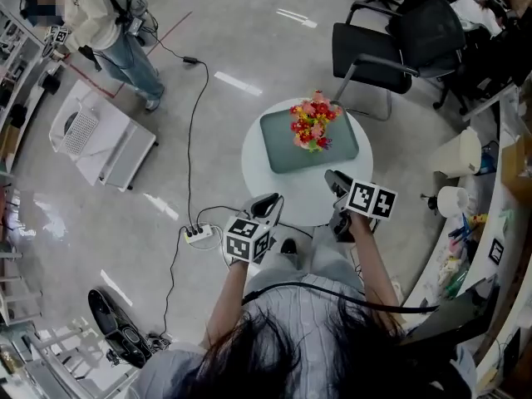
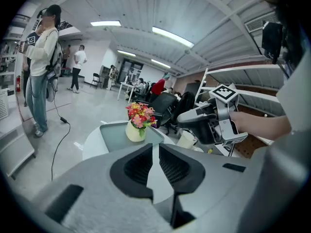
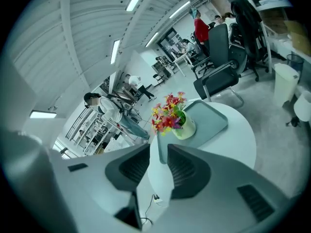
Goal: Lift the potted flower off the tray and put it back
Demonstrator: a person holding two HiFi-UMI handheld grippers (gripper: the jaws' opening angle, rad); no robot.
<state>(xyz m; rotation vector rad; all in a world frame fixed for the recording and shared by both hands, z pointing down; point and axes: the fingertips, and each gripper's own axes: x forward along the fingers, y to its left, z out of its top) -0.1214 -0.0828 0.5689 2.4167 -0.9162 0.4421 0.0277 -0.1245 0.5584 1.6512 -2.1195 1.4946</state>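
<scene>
The potted flower [image 1: 313, 126], red, pink and yellow blooms in a pale pot, stands upright on a grey-green tray [image 1: 287, 152] on the round white table [image 1: 262, 169]. Both grippers hover at the table's near edge, short of the tray. My left gripper [image 1: 270, 203] is slightly open, a narrow gap between its dark pads and nothing in it. My right gripper [image 1: 333, 178] is open a little wider, also empty. The left gripper [image 2: 155, 147] view has the flower [image 2: 138, 122] ahead and the right gripper [image 2: 206, 123] beside it. In the right gripper [image 3: 158, 150] view the flower [image 3: 173, 116] lies just beyond the tips.
Black office chairs [image 1: 376, 55] stand behind the table. A person [image 1: 104, 23] stands at far left by a white unit [image 1: 100, 140]. A cable runs to a power strip [image 1: 199, 235] on the floor. White bins [image 1: 459, 152] and a cluttered bench line the right.
</scene>
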